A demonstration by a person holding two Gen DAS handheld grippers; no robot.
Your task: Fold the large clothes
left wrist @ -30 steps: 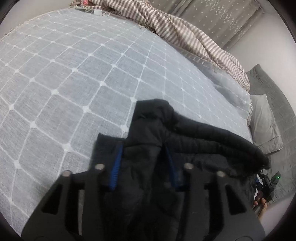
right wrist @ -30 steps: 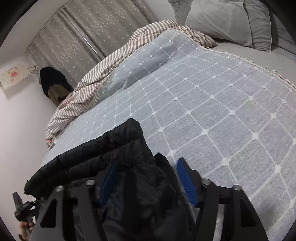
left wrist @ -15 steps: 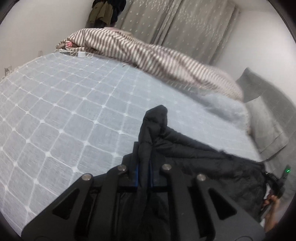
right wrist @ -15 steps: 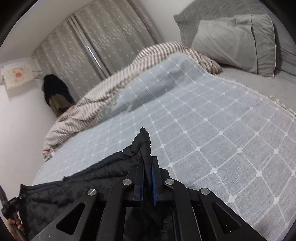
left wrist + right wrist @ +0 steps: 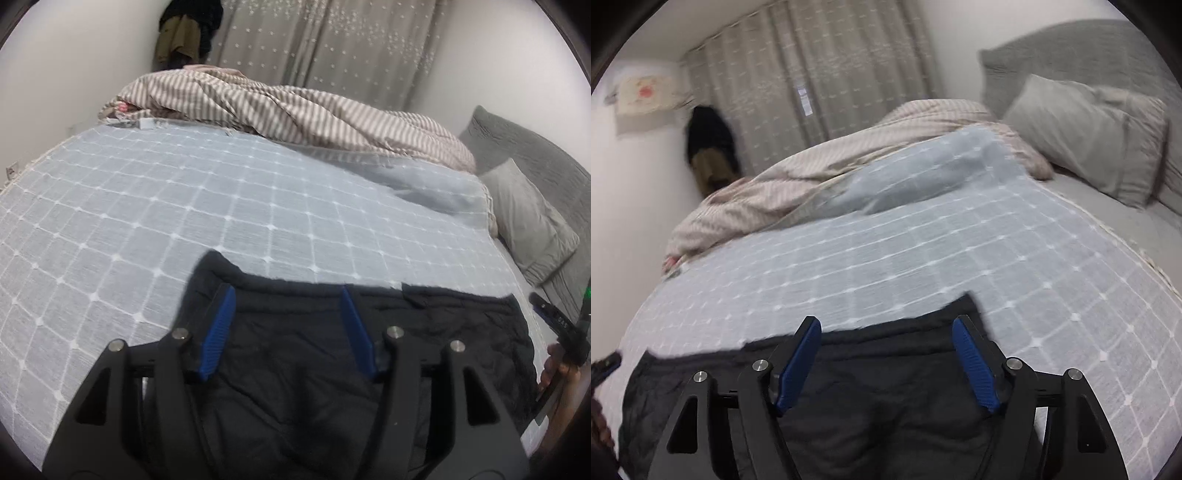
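A black jacket (image 5: 295, 369) lies flat on the near edge of the bed, on a pale blue checked cover (image 5: 184, 206), its far hem running straight from left to right. The left gripper (image 5: 288, 317) hangs just above the jacket's left part with its jaws opening; the blue pads (image 5: 218, 332) stand well apart and press on nothing, the cloth lying below them rather than between them. The right gripper (image 5: 886, 354) does the same over the jacket's right part (this view is somewhat blurred): jaws opening, pads apart, nothing held. At the right edge of the left view a hand (image 5: 557, 369) shows, holding the other tool. Far across the cover lies a bunched striped quilt (image 5: 288, 110), with a grey pillow (image 5: 1086, 136) at the right and curtains (image 5: 332, 44) behind.
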